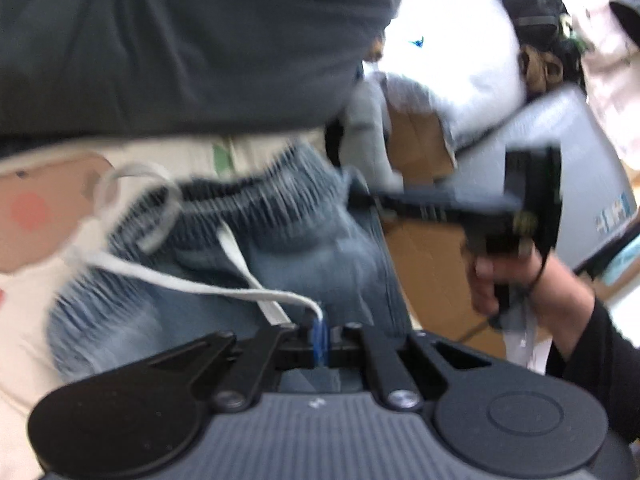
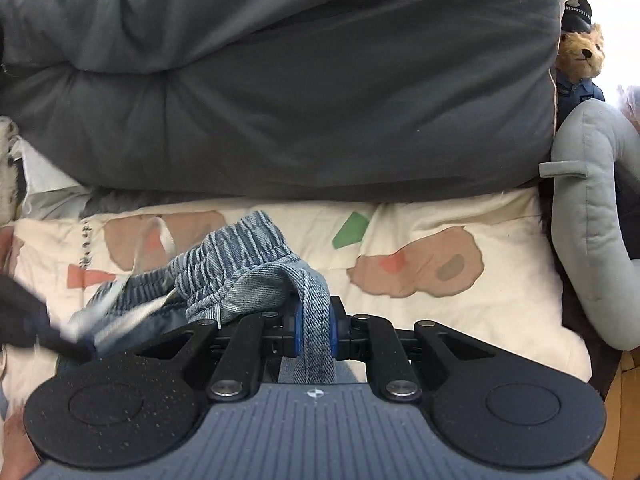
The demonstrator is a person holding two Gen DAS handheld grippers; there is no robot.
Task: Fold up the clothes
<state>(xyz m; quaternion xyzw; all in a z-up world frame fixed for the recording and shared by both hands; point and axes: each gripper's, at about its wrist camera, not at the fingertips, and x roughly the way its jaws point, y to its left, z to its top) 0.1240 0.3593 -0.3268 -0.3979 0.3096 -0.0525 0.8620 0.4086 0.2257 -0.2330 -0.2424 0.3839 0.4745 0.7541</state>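
The bed (image 2: 460, 216) has a cream cover with brown, red and green patches. On it lie a folded grey duvet (image 2: 280, 80) and denim shorts (image 2: 248, 264).

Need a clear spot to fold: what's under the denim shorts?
Under the denim shorts lies a cream patterned bedsheet. Whatever sits directly beneath the bunched fabric is covered.

Grey duvet (image 2: 280, 100) on patterned sheet (image 2: 440, 220); teddy bear (image 2: 582, 60), grey plush toy (image 2: 592, 220) beside it.
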